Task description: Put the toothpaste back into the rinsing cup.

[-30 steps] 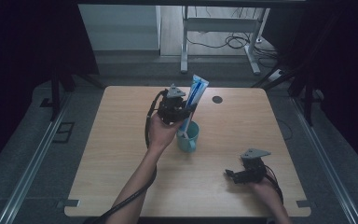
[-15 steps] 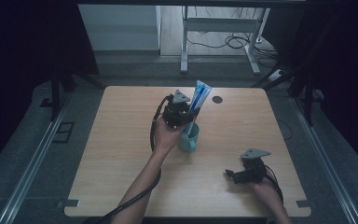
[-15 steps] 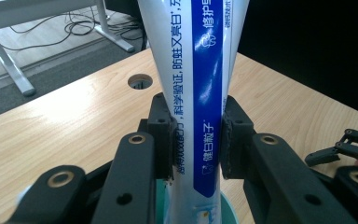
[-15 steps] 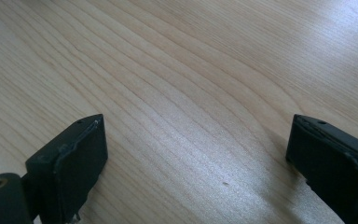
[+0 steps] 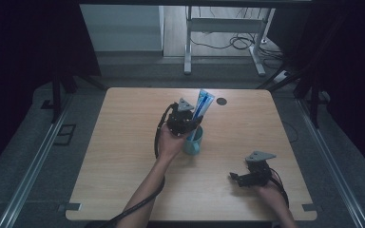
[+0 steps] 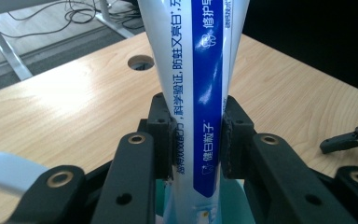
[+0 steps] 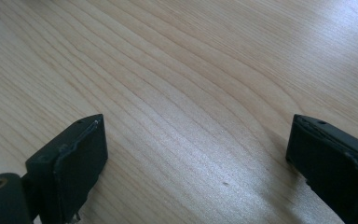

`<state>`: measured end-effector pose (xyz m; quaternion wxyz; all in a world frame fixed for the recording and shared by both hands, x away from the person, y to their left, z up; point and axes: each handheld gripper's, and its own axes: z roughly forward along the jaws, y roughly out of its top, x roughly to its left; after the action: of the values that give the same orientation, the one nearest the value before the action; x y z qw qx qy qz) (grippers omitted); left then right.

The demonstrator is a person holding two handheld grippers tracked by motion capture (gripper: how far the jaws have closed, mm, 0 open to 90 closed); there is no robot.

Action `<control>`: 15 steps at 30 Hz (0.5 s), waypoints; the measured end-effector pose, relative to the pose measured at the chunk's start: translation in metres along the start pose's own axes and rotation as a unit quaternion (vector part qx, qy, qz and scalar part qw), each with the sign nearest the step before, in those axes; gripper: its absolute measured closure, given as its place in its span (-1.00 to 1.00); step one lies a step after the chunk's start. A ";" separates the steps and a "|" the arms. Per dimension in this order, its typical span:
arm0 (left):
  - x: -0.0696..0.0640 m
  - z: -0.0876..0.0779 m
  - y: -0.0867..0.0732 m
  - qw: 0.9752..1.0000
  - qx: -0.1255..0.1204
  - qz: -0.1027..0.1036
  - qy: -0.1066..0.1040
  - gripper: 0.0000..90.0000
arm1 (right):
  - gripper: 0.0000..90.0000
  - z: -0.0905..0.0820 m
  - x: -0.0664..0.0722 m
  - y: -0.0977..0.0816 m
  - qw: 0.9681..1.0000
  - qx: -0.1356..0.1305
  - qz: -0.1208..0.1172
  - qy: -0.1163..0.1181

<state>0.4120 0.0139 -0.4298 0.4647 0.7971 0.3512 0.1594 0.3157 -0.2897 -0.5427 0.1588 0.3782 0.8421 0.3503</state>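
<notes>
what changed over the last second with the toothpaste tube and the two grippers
The left gripper, shut on the toothpaste tube, shifted slightly right and toward the table's far edge, so the tube now stands more directly in the teal cup. The cup stayed put, and the right gripper stayed open, low over the table near its front right corner.

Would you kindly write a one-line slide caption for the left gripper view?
Left gripper fingers clamp an upright toothpaste tube standing in a teal cup on the wooden table.
</notes>
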 end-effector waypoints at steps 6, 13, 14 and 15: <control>-0.001 0.007 -0.007 1.000 0.004 -0.003 0.002 0.56 | -0.89 0.000 0.000 0.000 1.000 0.000 0.000 0.000; -0.005 0.014 -0.012 1.000 0.013 0.002 0.002 0.56 | -0.89 0.000 0.000 0.000 1.000 0.000 0.000 0.000; -0.005 0.015 -0.012 1.000 0.014 0.003 0.003 0.55 | -0.89 0.000 0.000 0.000 1.000 0.000 0.000 0.000; -0.005 0.015 -0.013 1.000 0.013 0.002 0.003 0.55 | -0.89 0.000 0.000 0.000 1.000 0.000 -0.001 0.000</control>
<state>0.4118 0.0051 -0.4481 0.4532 0.8032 0.3527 0.1580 0.3158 -0.2898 -0.5428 0.1591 0.3775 0.8423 0.3503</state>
